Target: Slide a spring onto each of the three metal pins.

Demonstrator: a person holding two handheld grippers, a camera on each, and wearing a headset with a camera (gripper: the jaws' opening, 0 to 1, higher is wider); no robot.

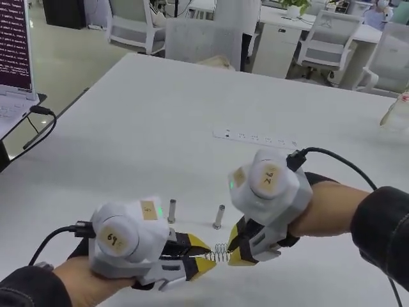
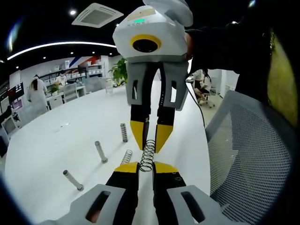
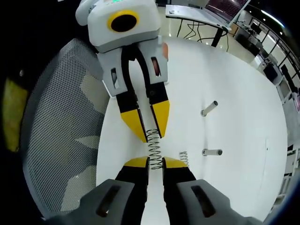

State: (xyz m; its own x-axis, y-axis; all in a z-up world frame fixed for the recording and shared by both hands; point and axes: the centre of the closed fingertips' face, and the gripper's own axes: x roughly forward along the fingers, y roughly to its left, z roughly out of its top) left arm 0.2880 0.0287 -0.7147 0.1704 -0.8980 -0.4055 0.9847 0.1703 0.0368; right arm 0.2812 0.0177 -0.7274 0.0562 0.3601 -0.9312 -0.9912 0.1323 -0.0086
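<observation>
A short metal spring (image 1: pixel 219 251) hangs in the air between my two grippers, low over the white table's (image 1: pixel 140 128) near edge. My left gripper (image 1: pixel 207 253) is shut on one end of it and my right gripper (image 1: pixel 232 251) on the other. The left gripper view has the spring (image 2: pixel 147 156) running from my own jaws (image 2: pixel 146 167) up to the right gripper (image 2: pixel 151 140). Two bare metal pins (image 1: pixel 171 211) (image 1: pixel 219 217) stand upright just behind. A coiled upright spring (image 2: pixel 123 132), seemingly on a pin, stands further back, and a loose spring (image 2: pixel 127 156) lies near the jaws.
A white power strip (image 1: pixel 255 137) lies mid-table. A laptop (image 1: pixel 13 57) with a black cable (image 1: pixel 41 131) is at the far left. Office chairs (image 1: pixel 201 38) and desks stand behind the table, and a mesh chair (image 2: pixel 248 154) sits close to the near edge.
</observation>
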